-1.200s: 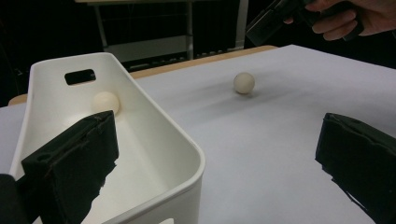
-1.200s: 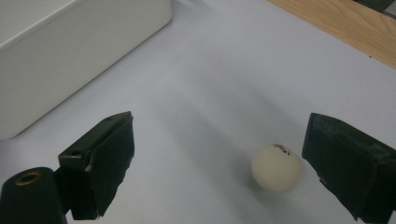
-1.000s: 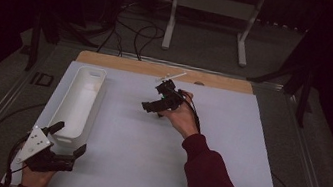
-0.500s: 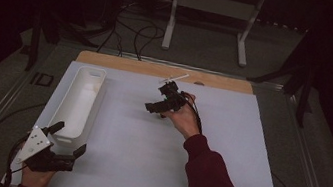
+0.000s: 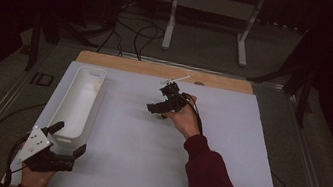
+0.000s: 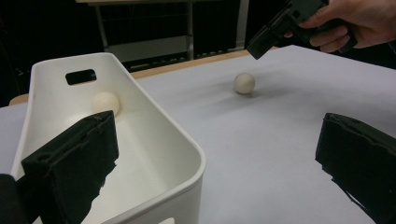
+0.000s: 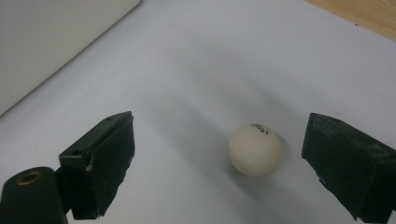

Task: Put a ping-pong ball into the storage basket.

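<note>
A cream ball (image 7: 255, 149) lies on the white table sheet (image 5: 143, 161), between the wide-apart jaws of my right gripper (image 7: 219, 154) and nearer the right-hand jaw, touching neither. From the left gripper view that ball (image 6: 244, 83) sits just below the right gripper (image 6: 275, 32), which hangs a little above the table. A second cream ball (image 6: 105, 101) rests inside the white tray (image 6: 187, 154) at its far end. My left gripper (image 5: 68, 139) is open at the tray's near end, one jaw over the tray's inside and one outside. The right gripper (image 5: 157, 99) is past mid-table.
The long white tray (image 5: 92, 107) runs along the sheet's left side. A wooden strip (image 5: 227, 83) borders the far edge, with a thin white stick (image 5: 177, 78) on it. Cables and a metal stand (image 5: 214, 5) lie on the floor beyond.
The right gripper has shifted only slightly, a touch toward the near side. The left gripper has stayed in place by the tray.
</note>
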Demonstrator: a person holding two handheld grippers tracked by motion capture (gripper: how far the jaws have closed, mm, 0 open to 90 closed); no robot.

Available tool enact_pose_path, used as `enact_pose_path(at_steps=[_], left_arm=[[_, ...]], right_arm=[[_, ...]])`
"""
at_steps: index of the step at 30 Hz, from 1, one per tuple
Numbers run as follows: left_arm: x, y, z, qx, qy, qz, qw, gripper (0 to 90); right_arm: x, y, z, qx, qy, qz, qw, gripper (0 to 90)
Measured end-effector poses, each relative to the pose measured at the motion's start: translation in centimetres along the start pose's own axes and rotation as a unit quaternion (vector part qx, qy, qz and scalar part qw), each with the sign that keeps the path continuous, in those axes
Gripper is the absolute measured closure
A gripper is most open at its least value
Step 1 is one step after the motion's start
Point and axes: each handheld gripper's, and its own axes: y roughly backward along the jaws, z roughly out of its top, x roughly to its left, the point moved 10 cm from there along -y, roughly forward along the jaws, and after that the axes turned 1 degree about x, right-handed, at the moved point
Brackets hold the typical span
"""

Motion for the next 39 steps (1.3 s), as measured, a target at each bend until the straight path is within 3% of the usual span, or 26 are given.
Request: enact_pose_path(at_steps=[19, 39], left_arm=[[0.1, 0.0, 0.0, -0.001, 0.000, 0.001, 1.0000, 0.0], [0.1, 0.0, 0.0, -0.001, 0.000, 0.002, 1.0000, 0.0]], right_arm=[[-0.8, -1.0, -0.9, 0.013, -0.013, -0.005, 0.9998, 9.6], [-1.3, -1.7, -1.5, 0.013, -0.010, -0.014, 0.9998, 12.5]])
